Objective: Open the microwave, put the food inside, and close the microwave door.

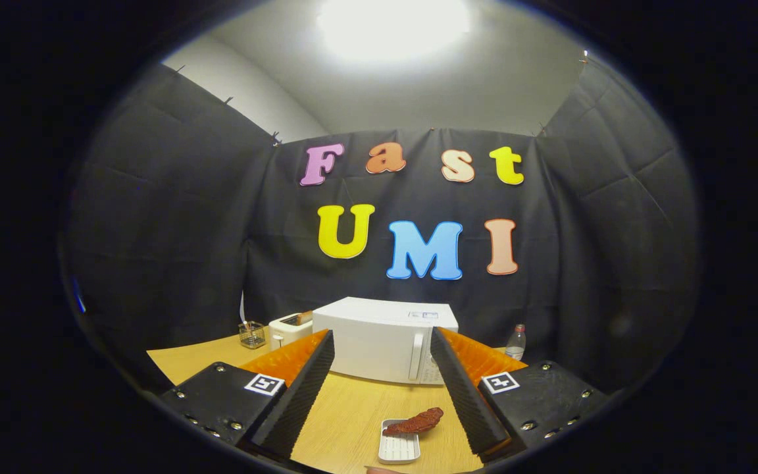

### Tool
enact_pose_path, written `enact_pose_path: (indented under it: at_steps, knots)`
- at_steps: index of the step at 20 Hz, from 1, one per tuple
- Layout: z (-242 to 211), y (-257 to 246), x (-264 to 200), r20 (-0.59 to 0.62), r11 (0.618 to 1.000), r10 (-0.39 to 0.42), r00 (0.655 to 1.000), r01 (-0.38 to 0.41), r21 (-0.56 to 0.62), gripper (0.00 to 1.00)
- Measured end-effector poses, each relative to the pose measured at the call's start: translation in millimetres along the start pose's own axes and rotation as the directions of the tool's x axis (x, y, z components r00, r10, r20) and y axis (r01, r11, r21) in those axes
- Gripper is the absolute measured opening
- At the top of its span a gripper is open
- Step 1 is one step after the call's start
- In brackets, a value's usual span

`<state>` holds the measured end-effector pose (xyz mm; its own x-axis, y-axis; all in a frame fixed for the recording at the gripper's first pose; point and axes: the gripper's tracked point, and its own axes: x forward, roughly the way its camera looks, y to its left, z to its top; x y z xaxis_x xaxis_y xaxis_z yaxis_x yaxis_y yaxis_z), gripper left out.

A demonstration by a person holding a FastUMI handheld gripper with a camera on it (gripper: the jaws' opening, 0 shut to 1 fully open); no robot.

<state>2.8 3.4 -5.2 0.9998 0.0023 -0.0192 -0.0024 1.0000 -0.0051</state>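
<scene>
A booth walled in black cloth is seen, with a pale ceiling and a bright lamp at twelve o'clock; below it lies a wooden bench (353, 421) with a smooth, light-grained top.

The microwave (385, 339), a white, smooth-sided box with rounded corners, is set at twelve o'clock beyond the fingers, its door closed and a pale vertical handle (416, 356) showing toward its right side. At ten o'clock from it a white toaster (289, 327) is placed just beside it, with a small wire holder (252, 334) further out on the same side. At three o'clock of the microwave a clear plastic bottle (516, 342) stands apart.

The tool (382, 345) is held spread wide, nothing pinched; the ribbed inner faces of its fingers are seen framing the microwave.

Nearest, between the fingers, a small white ribbed tray (399, 449) rests on the bench with the food (415, 421), a reddish-brown, rough, elongated piece, overhanging its far right edge.

Risks are judged as follows: the handle is narrow and smooth, so a slipped hook is possible; the light microwave might be dragged when the door is pulled; the overhanging food could be tipped off the shallow tray if lifted unevenly.
</scene>
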Motion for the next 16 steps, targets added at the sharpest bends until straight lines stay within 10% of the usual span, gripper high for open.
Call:
enact_pose_path:
  at_steps: [16]
  knots:
    - [1.4,3.7,0.1,-0.004,1.000,-0.001,1.000,0.001,0.000,0.94]
